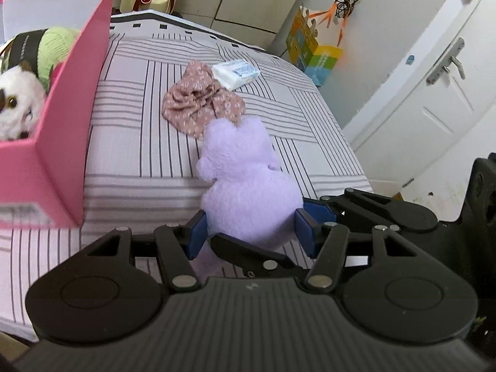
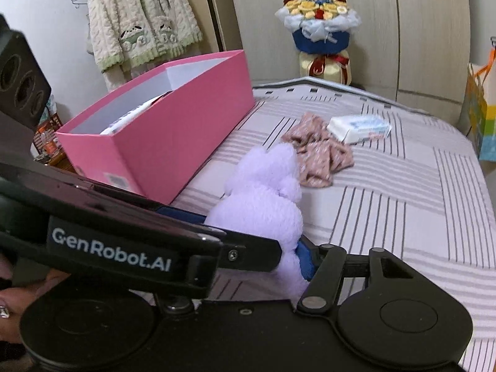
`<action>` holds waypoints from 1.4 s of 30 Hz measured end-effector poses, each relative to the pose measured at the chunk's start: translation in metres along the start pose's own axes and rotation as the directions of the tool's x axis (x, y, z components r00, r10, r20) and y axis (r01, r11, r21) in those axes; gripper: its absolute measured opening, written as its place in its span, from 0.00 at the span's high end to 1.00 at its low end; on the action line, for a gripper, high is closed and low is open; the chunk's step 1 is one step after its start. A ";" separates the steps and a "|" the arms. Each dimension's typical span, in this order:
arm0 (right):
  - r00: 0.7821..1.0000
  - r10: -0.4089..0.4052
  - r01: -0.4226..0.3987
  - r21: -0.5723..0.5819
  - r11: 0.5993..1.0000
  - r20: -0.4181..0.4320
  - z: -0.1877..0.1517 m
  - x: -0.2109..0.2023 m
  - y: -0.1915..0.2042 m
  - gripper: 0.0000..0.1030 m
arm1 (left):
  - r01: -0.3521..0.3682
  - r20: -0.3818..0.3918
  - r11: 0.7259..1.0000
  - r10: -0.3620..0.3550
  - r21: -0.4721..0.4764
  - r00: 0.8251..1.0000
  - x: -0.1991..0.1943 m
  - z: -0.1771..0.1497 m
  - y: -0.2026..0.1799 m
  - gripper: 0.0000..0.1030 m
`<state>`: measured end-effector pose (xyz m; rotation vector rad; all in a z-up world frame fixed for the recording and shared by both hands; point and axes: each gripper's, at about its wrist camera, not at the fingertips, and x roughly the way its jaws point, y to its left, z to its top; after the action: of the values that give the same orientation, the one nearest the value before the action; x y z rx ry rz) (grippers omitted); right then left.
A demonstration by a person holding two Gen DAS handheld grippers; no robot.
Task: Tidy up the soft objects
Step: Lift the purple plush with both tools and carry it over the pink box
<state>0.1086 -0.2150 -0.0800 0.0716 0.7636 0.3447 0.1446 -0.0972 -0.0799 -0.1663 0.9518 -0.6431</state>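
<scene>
A lilac plush toy (image 1: 245, 183) (image 2: 263, 198) is held over the striped bed sheet (image 1: 139, 155) (image 2: 403, 204), just right of the open pink box (image 1: 62, 130) (image 2: 173, 142). My left gripper (image 1: 251, 232) is shut on its lower body, a blue pad on each flank. My right gripper (image 2: 254, 248) comes in from the right and also pinches the toy; one of its fingers is hidden behind the left gripper's body. A white furry toy (image 1: 18, 105) and a green knit item (image 1: 55, 46) lie in the box. Crumpled pink floral fabric (image 1: 198, 105) (image 2: 319, 155) lies beyond the plush.
A white tissue pack (image 1: 235, 73) (image 2: 359, 128) lies by the fabric. A flower bouquet (image 2: 319, 21) stands at the bed's head, and a colourful gift bag (image 1: 310, 49) sits beside the bed. A white door (image 1: 434, 93) is on the right. A cardigan (image 2: 139, 18) hangs on the wall.
</scene>
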 end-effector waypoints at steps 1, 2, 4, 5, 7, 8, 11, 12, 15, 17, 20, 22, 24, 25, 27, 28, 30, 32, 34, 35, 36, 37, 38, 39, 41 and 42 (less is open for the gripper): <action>1.000 0.002 -0.002 -0.003 1.000 -0.004 0.000 -0.003 0.004 0.36 | 0.007 -0.004 1.000 -0.007 0.000 1.000 -0.004 -0.002 0.001 0.44; 1.000 0.006 -0.006 -0.004 1.000 -0.005 0.000 -0.007 0.007 0.36 | 0.011 -0.005 1.000 -0.011 0.001 1.000 -0.009 -0.003 0.001 0.44; 1.000 0.018 -0.018 -0.003 1.000 -0.006 -0.001 -0.014 0.014 0.36 | 0.017 -0.006 1.000 -0.017 0.005 1.000 -0.019 -0.005 0.001 0.44; 1.000 0.023 -0.023 -0.006 1.000 -0.008 0.000 -0.017 0.017 0.36 | 0.022 -0.008 1.000 -0.022 0.006 1.000 -0.025 -0.006 0.001 0.44; 1.000 0.025 -0.025 -0.026 0.999 -0.010 0.000 -0.024 0.028 0.36 | 0.028 -0.013 1.000 -0.027 0.013 1.000 -0.036 -0.009 0.000 0.44; 1.000 0.025 -0.026 -0.039 0.999 -0.010 0.001 -0.028 0.032 0.36 | 0.028 -0.016 0.999 -0.028 0.018 0.999 -0.041 -0.009 -0.001 0.44; 0.999 0.030 -0.031 -0.083 0.996 -0.012 0.002 -0.038 0.049 0.36 | 0.029 -0.023 0.999 -0.028 0.032 0.999 -0.060 -0.013 -0.002 0.44; 0.999 0.035 -0.035 -0.101 0.994 -0.011 0.003 -0.041 0.055 0.36 | 0.030 -0.025 0.999 -0.029 0.037 0.999 -0.068 -0.014 -0.001 0.44; 0.999 0.051 -0.051 -0.130 0.990 -0.004 0.007 -0.050 0.071 0.36 | 0.031 -0.022 0.999 -0.030 0.043 0.999 -0.089 -0.016 0.002 0.44; 0.998 0.061 -0.059 -0.152 0.987 0.008 0.010 -0.055 0.082 0.36 | 0.031 -0.013 0.999 -0.030 0.044 0.999 -0.102 -0.017 0.004 0.44; 0.996 0.081 -0.072 -0.187 0.980 0.039 0.017 -0.061 0.100 0.36 | 0.026 0.017 0.999 -0.027 0.046 0.999 -0.123 -0.017 0.010 0.44; 0.994 0.091 -0.077 -0.211 0.974 0.058 0.022 -0.063 0.112 0.36 | 0.015 0.049 0.999 -0.017 0.051 0.999 -0.136 -0.017 0.016 0.44; 0.991 0.104 -0.083 -0.227 0.970 0.082 0.028 -0.062 0.122 0.36 | 0.000 0.083 0.999 -0.004 0.051 0.997 -0.148 -0.016 0.022 0.44; 0.990 0.108 -0.085 -0.234 0.969 0.091 0.032 -0.060 0.126 0.36 | -0.008 0.101 0.999 0.002 0.051 0.995 -0.152 -0.014 0.025 0.44; 0.987 0.116 -0.085 -0.246 0.966 0.113 0.040 -0.055 0.135 0.35 | -0.017 0.130 0.999 0.012 0.044 0.991 -0.159 -0.009 0.032 0.44; 0.985 0.121 -0.087 -0.250 0.964 0.123 0.045 -0.052 0.139 0.35 | -0.023 0.143 0.999 0.017 0.039 0.990 -0.162 -0.007 0.037 0.44; 0.982 0.132 -0.095 -0.256 0.962 0.133 0.054 -0.044 0.145 0.35 | -0.033 0.162 0.999 0.028 0.028 0.986 -0.168 0.000 0.048 0.44; 0.980 0.148 -0.109 -0.260 0.959 0.136 0.063 -0.035 0.148 0.35 | -0.046 0.177 0.999 0.042 0.017 0.983 -0.171 0.007 0.058 0.44; 0.977 0.160 -0.119 -0.261 0.958 0.140 0.074 -0.025 0.152 0.35 | -0.055 0.193 0.998 0.052 0.010 0.980 -0.173 0.017 0.067 0.44; 0.976 0.165 -0.124 -0.264 0.957 0.142 0.079 -0.019 0.153 0.35 | -0.058 0.199 0.998 0.056 0.005 0.979 -0.174 0.020 0.073 0.44; 0.974 0.172 -0.129 -0.264 0.956 0.145 0.086 -0.014 0.154 0.35 | -0.060 0.206 0.998 0.059 -0.002 0.977 -0.175 0.024 0.079 0.44; 0.973 0.177 -0.134 -0.263 0.956 0.145 0.090 -0.009 0.155 0.35 | -0.064 0.217 0.998 0.064 -0.009 0.974 -0.175 0.030 0.086 0.44; 0.972 0.183 -0.141 -0.262 0.955 0.144 0.097 -0.003 0.156 0.35 | -0.066 0.224 0.998 0.068 -0.016 0.972 -0.175 0.034 0.091 0.44; 0.972 0.187 -0.145 -0.262 0.954 0.145 0.102 0.002 0.158 0.35 | -0.067 0.233 0.997 0.072 -0.028 0.970 -0.175 0.040 0.099 0.44; 0.969 0.198 -0.156 -0.259 0.953 0.146 0.114 0.015 0.158 0.35 | -0.069 0.249 0.996 0.079 -0.048 0.965 -0.173 0.049 0.111 0.44; 0.968 0.203 -0.162 -0.255 0.953 0.145 0.120 0.022 0.159 0.35 | -0.069 0.256 0.996 0.083 -0.063 0.963 -0.172 0.055 0.120 0.44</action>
<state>0.1614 -0.0507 0.0219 -0.0578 0.5420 0.5993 0.1702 0.0905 0.0246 -0.2535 0.7204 -0.5113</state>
